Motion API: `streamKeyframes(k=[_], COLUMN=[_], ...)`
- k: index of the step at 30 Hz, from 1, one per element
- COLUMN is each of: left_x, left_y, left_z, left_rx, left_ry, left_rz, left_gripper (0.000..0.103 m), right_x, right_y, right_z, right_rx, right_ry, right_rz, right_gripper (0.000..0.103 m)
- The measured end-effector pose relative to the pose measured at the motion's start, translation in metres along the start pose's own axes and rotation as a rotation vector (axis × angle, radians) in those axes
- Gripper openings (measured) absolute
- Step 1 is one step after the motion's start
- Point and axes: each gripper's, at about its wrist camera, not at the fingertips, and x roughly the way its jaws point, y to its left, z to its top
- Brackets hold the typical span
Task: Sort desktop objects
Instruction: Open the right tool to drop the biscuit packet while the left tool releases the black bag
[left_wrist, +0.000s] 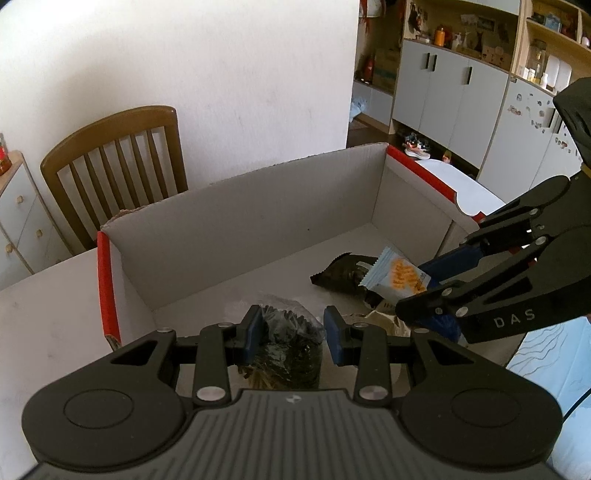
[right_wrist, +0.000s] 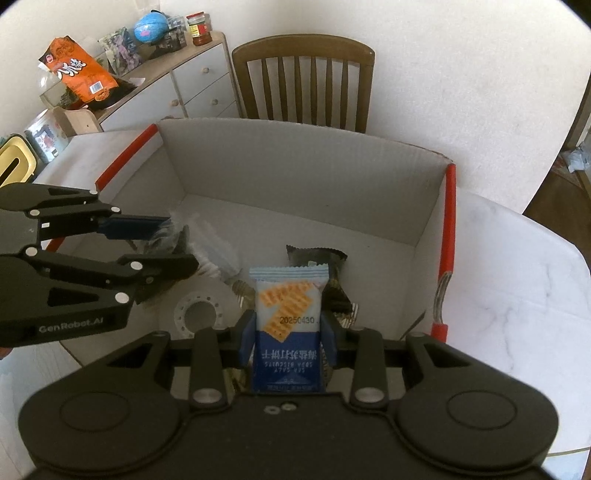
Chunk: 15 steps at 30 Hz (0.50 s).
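A white cardboard box (left_wrist: 258, 206) with red corner strips stands open on the table. Over its near part, my left gripper (left_wrist: 294, 332) is shut on a clear bag of dark pieces (left_wrist: 291, 343); the right wrist view shows that bag (right_wrist: 173, 236) between the left gripper's (right_wrist: 177, 242) blue pads. My right gripper (right_wrist: 288, 332) is shut on a blue and white biscuit packet (right_wrist: 288, 314), held upright above the box floor (right_wrist: 295, 229). From the left wrist view the packet (left_wrist: 399, 277) sticks out of the right gripper (left_wrist: 413, 286). A dark snack packet (right_wrist: 317, 258) lies in the box behind it.
A white ring-shaped part (right_wrist: 197, 314) and more wrappers lie on the box floor near the front. A wooden chair (right_wrist: 303, 81) stands behind the box. A low cabinet (right_wrist: 199, 81) at the left carries an orange bag (right_wrist: 77, 74) and jars. White marbled tabletop (right_wrist: 517, 258) surrounds the box.
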Motion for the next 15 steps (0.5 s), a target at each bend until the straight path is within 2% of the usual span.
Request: streamKeyframes(k=[5,7,8,9,15], left_x=[0.0,-0.002,-0.003,-0.004,-0.011], left_y=[0.001,0.0,0.0,0.0,-0.001], left_z=[-0.001,-0.001,-0.002,-0.002,-0.006], left_rx=[-0.016,-0.02,-0.023,-0.025,-0.035], left_ry=[0.006,0.003,0.0,-0.004,-0.01], left_rz=[0.0,-0.002,0.0,0.002,0.001], left_gripper=[0.04,0.05,0.062,0.069,0.07], right_x=[-0.002,-0.004,-0.005,-0.005,-0.012], right_y=[0.002,0.001,0.001,0.001,0.002], right_z=[-0.002,-0.002,-0.003,-0.003,-0.004], right_rx=[-0.016,-0.013,-0.012,-0.011,-0.01], right_ry=[-0.003,-0.006,-0.007,-0.009,-0.018], right_rz=[-0.004,-0.001,0.002,0.007,0.017], right_gripper=[0.039,0.039,0.041,0.042,0.047])
